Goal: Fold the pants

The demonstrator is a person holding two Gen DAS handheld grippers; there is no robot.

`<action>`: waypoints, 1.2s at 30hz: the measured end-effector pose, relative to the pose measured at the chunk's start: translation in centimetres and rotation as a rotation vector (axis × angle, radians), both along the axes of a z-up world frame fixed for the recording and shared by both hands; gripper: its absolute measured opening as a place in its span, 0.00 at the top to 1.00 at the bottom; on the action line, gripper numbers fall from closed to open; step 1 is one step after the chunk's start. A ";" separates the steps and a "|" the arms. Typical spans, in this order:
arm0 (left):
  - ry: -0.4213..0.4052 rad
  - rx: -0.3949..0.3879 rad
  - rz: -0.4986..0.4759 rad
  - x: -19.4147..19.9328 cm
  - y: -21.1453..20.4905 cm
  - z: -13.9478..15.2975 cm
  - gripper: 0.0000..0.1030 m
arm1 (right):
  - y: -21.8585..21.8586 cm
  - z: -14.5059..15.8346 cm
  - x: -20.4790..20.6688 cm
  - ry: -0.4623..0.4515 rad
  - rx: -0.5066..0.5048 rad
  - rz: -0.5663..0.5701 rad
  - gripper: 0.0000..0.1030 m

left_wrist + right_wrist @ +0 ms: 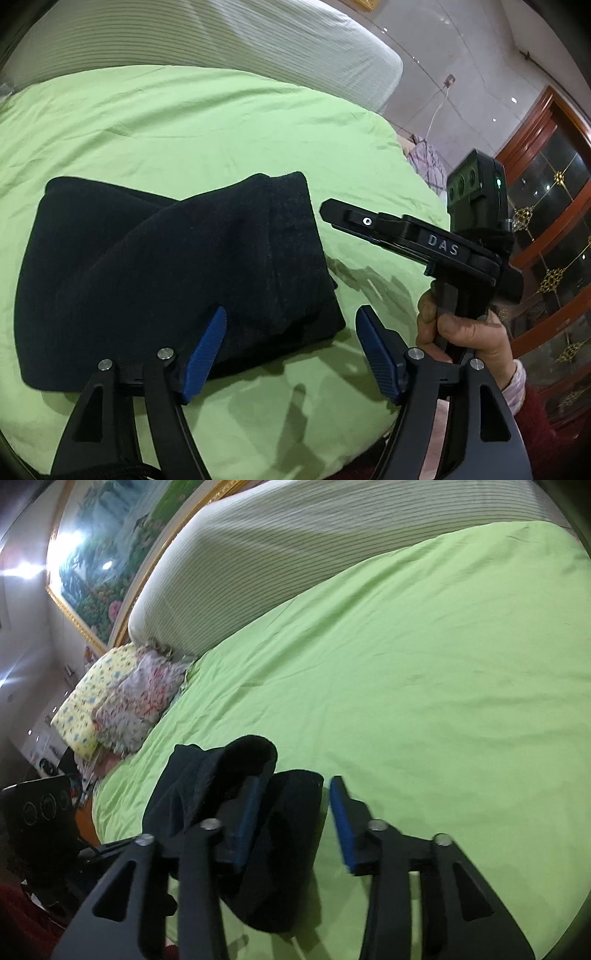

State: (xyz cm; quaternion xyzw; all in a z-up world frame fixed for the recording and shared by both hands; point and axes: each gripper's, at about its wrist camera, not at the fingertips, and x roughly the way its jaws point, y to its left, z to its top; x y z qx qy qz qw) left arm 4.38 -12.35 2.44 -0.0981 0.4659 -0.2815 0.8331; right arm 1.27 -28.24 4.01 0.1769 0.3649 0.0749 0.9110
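Pants (177,273) lie folded compact on the bed (184,122); both hand-held grippers, left (291,347) and right (295,823), hang spread apart, gripping nothing, likely because the fold looks finished.

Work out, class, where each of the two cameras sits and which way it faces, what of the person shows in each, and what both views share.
Left wrist: sits on the left gripper, looking along its open fingers at the folded black pants; the right hand holding the right gripper shows at right.
Right wrist: sits on the right gripper, open, facing across the green sheet toward the pillows; no hand is visible.
Shared: the pants, green sheet and striped headboard cushion.
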 end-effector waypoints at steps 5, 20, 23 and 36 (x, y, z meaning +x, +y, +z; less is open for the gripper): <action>-0.050 0.013 0.045 -1.1 1.9 1.1 0.22 | 1.3 0.9 -1.1 -0.017 -0.043 -0.034 0.45; 0.008 -0.045 0.369 1.4 12.9 0.7 0.20 | 9.5 3.3 -0.9 -0.048 -0.255 -0.111 0.11; 0.026 -0.049 0.418 1.9 14.0 0.0 0.20 | 10.4 3.2 -0.4 -0.035 -0.272 -0.117 0.11; 0.104 -0.043 0.433 4.7 15.6 -2.9 0.20 | 8.4 1.0 0.6 0.033 -0.227 -0.207 0.11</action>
